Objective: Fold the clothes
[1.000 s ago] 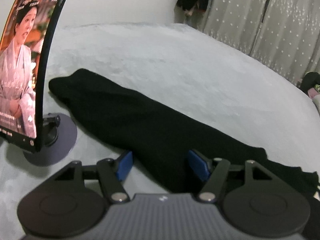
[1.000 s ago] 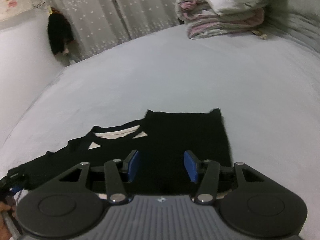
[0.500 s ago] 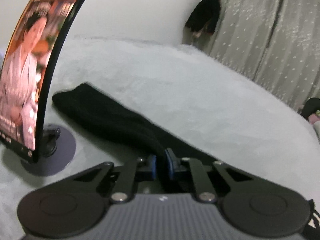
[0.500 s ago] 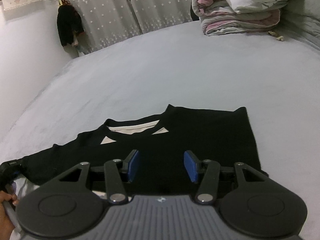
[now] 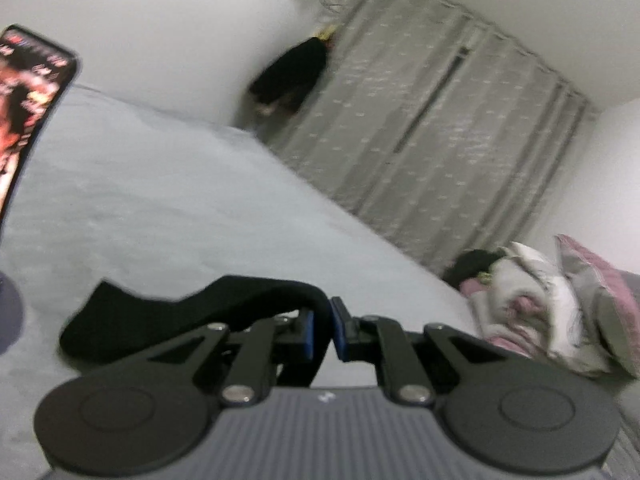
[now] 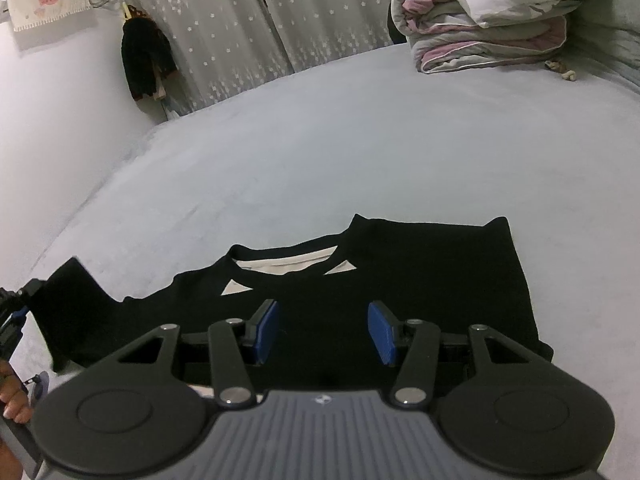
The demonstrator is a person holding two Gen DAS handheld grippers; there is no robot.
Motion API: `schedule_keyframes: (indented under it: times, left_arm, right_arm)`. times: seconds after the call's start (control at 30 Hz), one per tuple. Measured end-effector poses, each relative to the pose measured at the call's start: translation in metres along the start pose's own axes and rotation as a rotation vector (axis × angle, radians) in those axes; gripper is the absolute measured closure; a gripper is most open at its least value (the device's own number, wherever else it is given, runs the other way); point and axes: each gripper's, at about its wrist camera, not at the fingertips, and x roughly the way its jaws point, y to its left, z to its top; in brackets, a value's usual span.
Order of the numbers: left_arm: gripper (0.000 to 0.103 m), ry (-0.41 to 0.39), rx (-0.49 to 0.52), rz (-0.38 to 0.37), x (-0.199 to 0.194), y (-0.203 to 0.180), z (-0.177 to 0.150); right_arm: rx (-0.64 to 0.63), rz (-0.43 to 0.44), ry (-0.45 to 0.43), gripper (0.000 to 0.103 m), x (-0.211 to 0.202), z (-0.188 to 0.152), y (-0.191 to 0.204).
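Note:
A black shirt (image 6: 420, 280) with a pale collar lining lies spread on the grey bed (image 6: 360, 140). Its right side is folded in; its left sleeve (image 6: 76, 304) is lifted off the bed. My left gripper (image 5: 323, 330) is shut on that black sleeve (image 5: 192, 312), which drapes over its left finger and hangs to the left. In the right wrist view the left gripper (image 6: 16, 308) shows at the far left edge, with a hand (image 6: 12, 396) below it. My right gripper (image 6: 323, 332) hovers open over the shirt's near part, nothing between its blue pads (image 6: 267, 330).
A phone (image 5: 28, 112) on a stand plays video at the left. Folded bedding and pillows (image 6: 488, 20) are piled at the far right of the bed. Grey curtains (image 6: 260, 20) and a dark garment (image 6: 146, 64) hang on the wall behind.
My left gripper closed on the black sleeve and has lifted it, tilting upward so the wall and curtains fill its view. My right gripper stayed open over the shirt.

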Motion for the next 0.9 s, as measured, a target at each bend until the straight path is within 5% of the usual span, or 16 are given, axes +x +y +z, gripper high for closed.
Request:
schedule_keyframes:
  times: [0.27, 0.5, 0.63, 0.9]
  left_arm:
    - [0.093, 0.090, 0.085, -0.197, -0.003, -0.056, -0.025]
    - [0.093, 0.179, 0.157, -0.290, 0.000, -0.104, -0.065]
    - [0.093, 0.250, 0.195, -0.312, 0.012, -0.122, -0.087]
    - [0.091, 0.544, 0.355, -0.282, 0.048, -0.131, -0.144]
  right_arm:
    - [0.016, 0.007, -0.005, 0.053, -0.005, 0.001, -0.004]
    - [0.034, 0.005, -0.010, 0.053, -0.008, 0.000, -0.009]
    - [0.037, 0.005, -0.005, 0.053, -0.007, -0.001, -0.011]
    - [0.028, 0.023, 0.032, 0.053, 0.005, -0.005, -0.007]
